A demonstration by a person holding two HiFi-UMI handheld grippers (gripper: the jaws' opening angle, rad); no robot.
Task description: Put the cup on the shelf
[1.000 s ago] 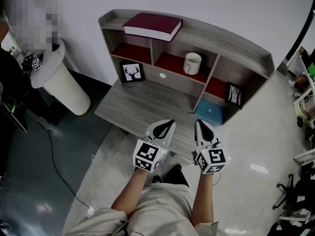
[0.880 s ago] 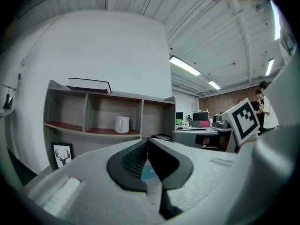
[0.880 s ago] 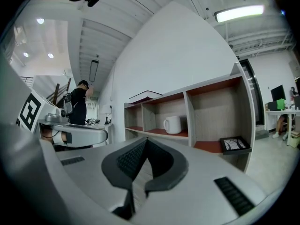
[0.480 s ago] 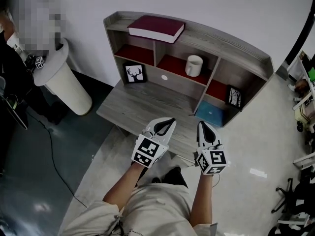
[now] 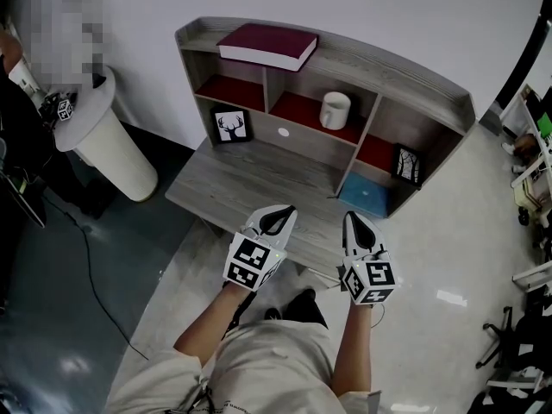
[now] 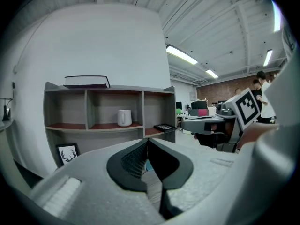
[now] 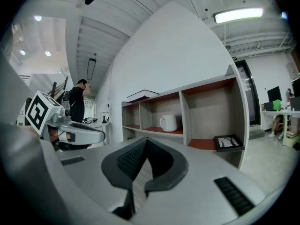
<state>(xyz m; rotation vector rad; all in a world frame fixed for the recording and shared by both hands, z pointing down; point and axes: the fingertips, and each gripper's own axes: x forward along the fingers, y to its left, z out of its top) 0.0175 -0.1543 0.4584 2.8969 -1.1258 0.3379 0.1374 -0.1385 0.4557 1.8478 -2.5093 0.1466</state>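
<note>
The cup (image 5: 335, 109) is white, the book (image 5: 267, 45) maroon, the wood-grain shelf (image 5: 397, 78) grey with red insides.

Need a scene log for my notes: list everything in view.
shelf unit: one, grey, on the desk
desk: one, grey, against the wall
book: one, dark red, atop the shelf unit
cup: one, white, middle compartment
deer picture: one, black-framed, below the left compartment
framed picture: one, dark, right compartment
flat pad: one, teal, on the desk
round stand: one, white, left of the desk
left gripper: one, white, jaws shut, empty
right gripper: one, white, jaws shut, empty
</note>
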